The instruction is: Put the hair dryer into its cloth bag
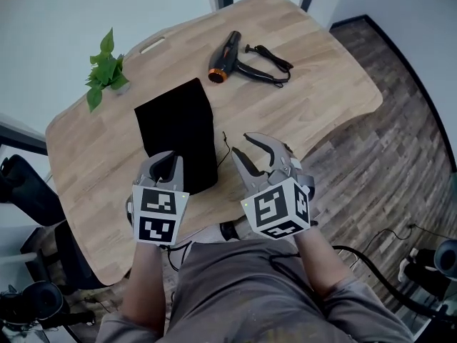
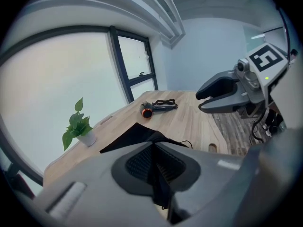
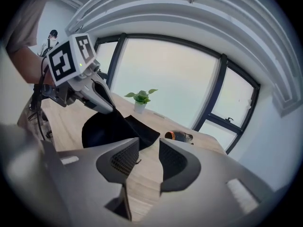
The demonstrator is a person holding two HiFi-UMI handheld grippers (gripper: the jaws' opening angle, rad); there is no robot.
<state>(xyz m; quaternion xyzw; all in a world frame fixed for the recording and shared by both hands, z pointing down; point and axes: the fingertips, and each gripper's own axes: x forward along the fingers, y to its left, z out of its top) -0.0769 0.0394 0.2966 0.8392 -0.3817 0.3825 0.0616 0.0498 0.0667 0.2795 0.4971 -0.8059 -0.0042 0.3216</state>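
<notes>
1. Container: black rectangular cloth bag [image 1: 178, 123], ctr of head view, on light wooden table [image 1: 93, 163]. Far part lies flat on the wood; near edge is raised. In right gripper view, left of ctr, the bag [image 3: 142, 131] stands up w/ a dark hollow at its lifted end. Interior too dark to tell contents.
2. Task item: black hair dryer w/ orange nozzle ring [image 1: 225, 59], upper ctr of head view, lying on its side on the table, outside the bag and well apart from it. Its black cord [image 1: 271, 66] lies bunched just right of the handle.
3. left gripper [image 1: 166, 161], lower left of ctr in head view, at the bag's near edge. Own view: jaws pressed together, pinching a fold of the black cloth [image 2: 154, 167].
4. right gripper [image 1: 241, 145], lower right of ctr, just right of the bag, not touching it. Own view: jaws spread partway [image 3: 149, 160], only bare wood showing btw. them.
5. Misc.: small green plant in white pot [image 1: 106, 73], upper left, near table's far-left edge.
</notes>
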